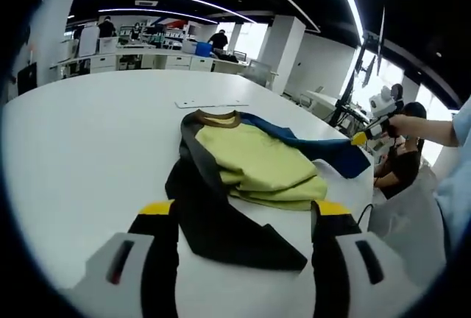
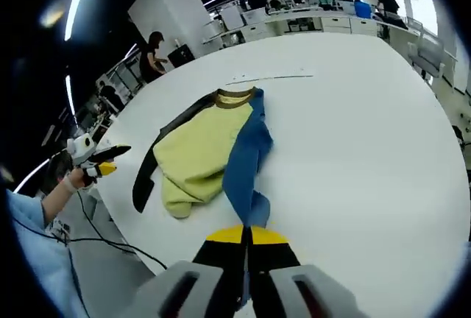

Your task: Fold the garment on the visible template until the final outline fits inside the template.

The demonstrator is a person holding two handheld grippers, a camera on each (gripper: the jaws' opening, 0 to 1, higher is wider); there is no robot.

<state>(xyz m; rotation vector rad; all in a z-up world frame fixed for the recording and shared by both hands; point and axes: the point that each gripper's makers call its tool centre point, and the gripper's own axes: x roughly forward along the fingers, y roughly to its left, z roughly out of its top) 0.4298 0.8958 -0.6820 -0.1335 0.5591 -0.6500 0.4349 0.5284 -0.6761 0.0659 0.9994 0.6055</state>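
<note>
Garment (image 1: 254,163) lies on the white surface (image 1: 88,141), yellow-green body partly folded, black sleeve (image 1: 213,222) spread toward the left gripper (image 1: 246,211), blue sleeve (image 2: 246,156) stretched toward the right gripper (image 2: 246,235). Left gripper: jaws wide apart, holding nothing, hovering near the black sleeve. Right gripper: jaws closed on the blue sleeve's end. A thin pale strip (image 1: 211,103) lies on the surface beyond the collar (image 1: 215,118).
</note>
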